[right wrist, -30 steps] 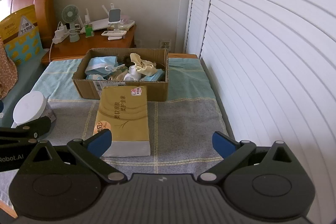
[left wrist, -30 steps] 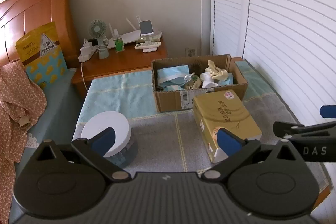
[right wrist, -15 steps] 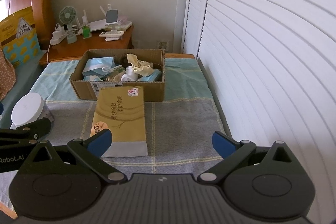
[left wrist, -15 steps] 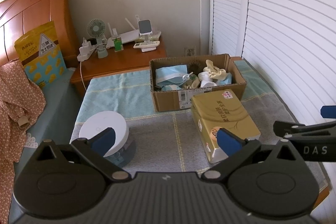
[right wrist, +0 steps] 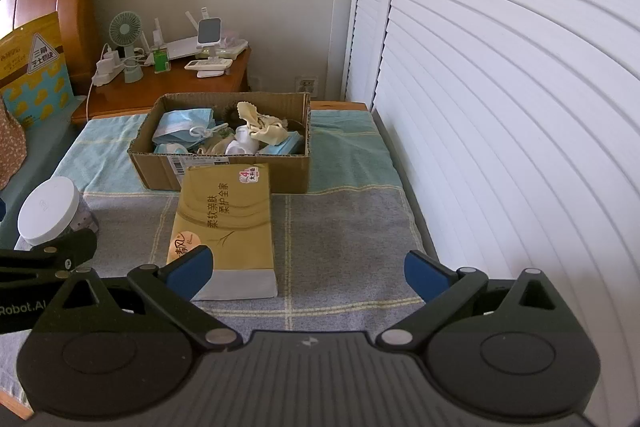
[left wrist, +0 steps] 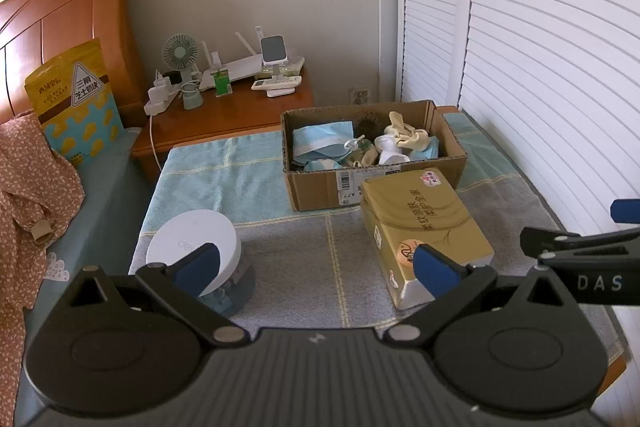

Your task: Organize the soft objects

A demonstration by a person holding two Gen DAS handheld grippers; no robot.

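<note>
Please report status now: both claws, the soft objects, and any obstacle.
Left claw open, empty. Right claw open, empty. Soft objects in cardboard box. Tissue pack lies in front of box.

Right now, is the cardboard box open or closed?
Open. The cardboard box has no flaps over its top, and blue face masks and a yellow cloth show inside.
</note>
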